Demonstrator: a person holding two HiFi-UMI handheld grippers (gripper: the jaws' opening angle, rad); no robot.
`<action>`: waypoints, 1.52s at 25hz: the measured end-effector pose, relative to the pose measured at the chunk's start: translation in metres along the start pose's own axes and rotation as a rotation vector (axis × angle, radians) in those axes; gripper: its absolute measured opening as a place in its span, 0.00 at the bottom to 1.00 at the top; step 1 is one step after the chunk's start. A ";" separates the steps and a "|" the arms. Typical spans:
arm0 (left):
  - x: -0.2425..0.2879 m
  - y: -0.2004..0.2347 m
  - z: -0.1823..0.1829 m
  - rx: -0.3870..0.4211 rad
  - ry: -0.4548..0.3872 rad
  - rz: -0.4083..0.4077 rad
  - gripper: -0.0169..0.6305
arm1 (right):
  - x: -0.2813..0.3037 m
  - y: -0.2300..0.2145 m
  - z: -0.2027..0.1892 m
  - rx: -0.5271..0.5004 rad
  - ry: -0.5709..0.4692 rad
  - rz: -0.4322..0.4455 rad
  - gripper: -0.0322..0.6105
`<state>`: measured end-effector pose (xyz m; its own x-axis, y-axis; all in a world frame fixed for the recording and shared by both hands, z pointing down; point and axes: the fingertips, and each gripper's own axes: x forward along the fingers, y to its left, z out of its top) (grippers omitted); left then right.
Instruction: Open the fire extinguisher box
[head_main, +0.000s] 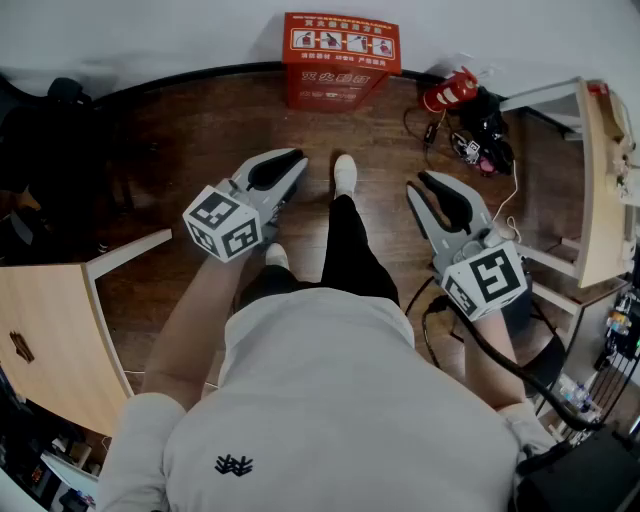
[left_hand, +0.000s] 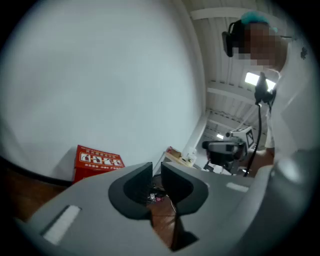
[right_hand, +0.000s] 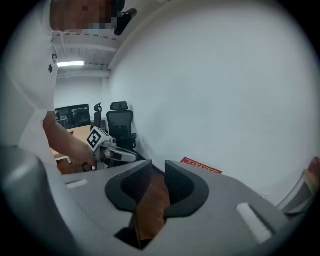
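Observation:
The red fire extinguisher box (head_main: 340, 60) stands on the wood floor against the white wall, straight ahead of me, its lid down. It also shows low in the left gripper view as the red box (left_hand: 98, 161) and as a red edge (right_hand: 201, 166) in the right gripper view. My left gripper (head_main: 290, 158) is held in the air well short of the box, its jaws (left_hand: 156, 167) drawn together to a thin slit with nothing between them. My right gripper (head_main: 420, 182) hangs at the same height to the right, also closed to a slit (right_hand: 159, 166) and empty.
A red extinguisher (head_main: 450, 92) lies right of the box beside a tangle of cables and gear (head_main: 485, 135). Wooden tables stand at the left (head_main: 50, 340) and right (head_main: 600, 190). My legs and shoes (head_main: 345, 175) are between the grippers. A black office chair (right_hand: 120, 125) stands behind.

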<state>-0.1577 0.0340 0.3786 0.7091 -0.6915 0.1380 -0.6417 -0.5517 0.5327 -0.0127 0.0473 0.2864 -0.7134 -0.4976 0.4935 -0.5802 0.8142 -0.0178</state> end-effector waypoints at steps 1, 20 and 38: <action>0.021 0.016 -0.002 -0.045 -0.004 0.014 0.11 | 0.010 -0.016 0.002 -0.011 0.003 0.012 0.18; 0.268 0.272 -0.109 -0.834 -0.311 0.309 0.17 | 0.161 -0.215 -0.051 0.019 0.201 0.246 0.17; 0.287 0.302 -0.109 -1.071 -0.555 0.311 0.21 | 0.174 -0.231 -0.085 0.080 0.244 0.288 0.16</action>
<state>-0.1167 -0.2804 0.6701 0.1832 -0.9719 0.1477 -0.0139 0.1477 0.9889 0.0307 -0.2021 0.4507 -0.7429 -0.1579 0.6505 -0.4050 0.8797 -0.2490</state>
